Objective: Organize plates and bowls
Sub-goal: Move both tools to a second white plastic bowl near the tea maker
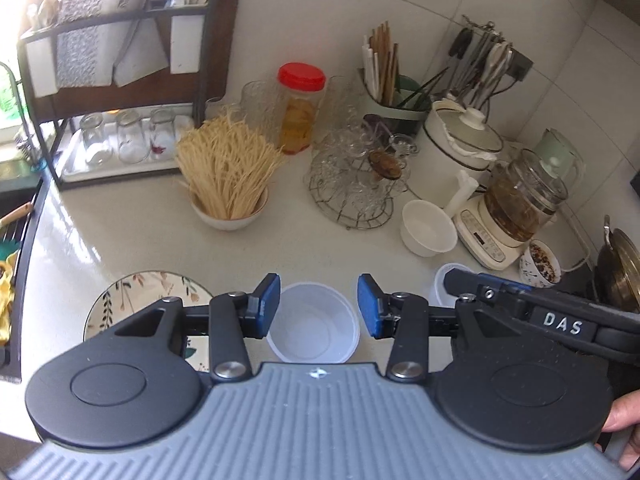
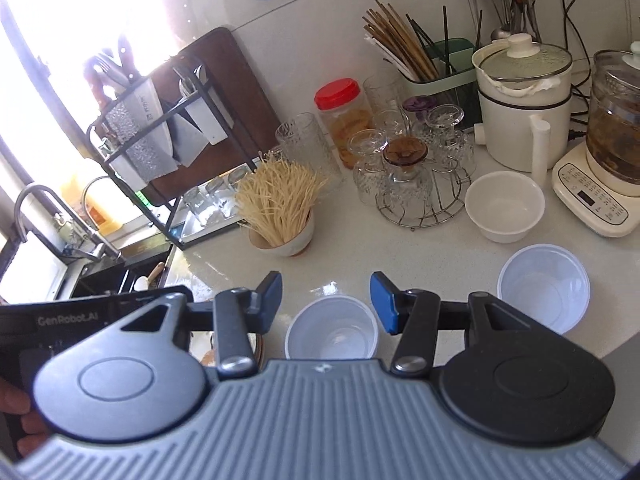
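Note:
A translucent plastic bowl (image 1: 314, 326) stands on the white counter, below and between the fingers of my open left gripper (image 1: 318, 306). A floral plate (image 1: 136, 296) lies to its left, partly under the gripper. A second plastic bowl (image 1: 444, 284) is half hidden behind my right gripper, which reaches in from the right. In the right wrist view my right gripper (image 2: 326, 302) is open above the first plastic bowl (image 2: 332, 332); the second plastic bowl (image 2: 544, 288) stands to the right. A white ceramic bowl (image 2: 504, 206) sits behind it and also shows in the left wrist view (image 1: 428, 228).
A bowl of noodle sticks (image 1: 228, 176), a wire rack of glasses (image 1: 356, 176), a red-lidded jar (image 1: 300, 108), a chopstick holder (image 2: 436, 64), a white pot (image 2: 524, 96) and a glass kettle (image 1: 520, 200) crowd the back. A dish rack (image 1: 120, 60) and sink (image 2: 100, 276) are left.

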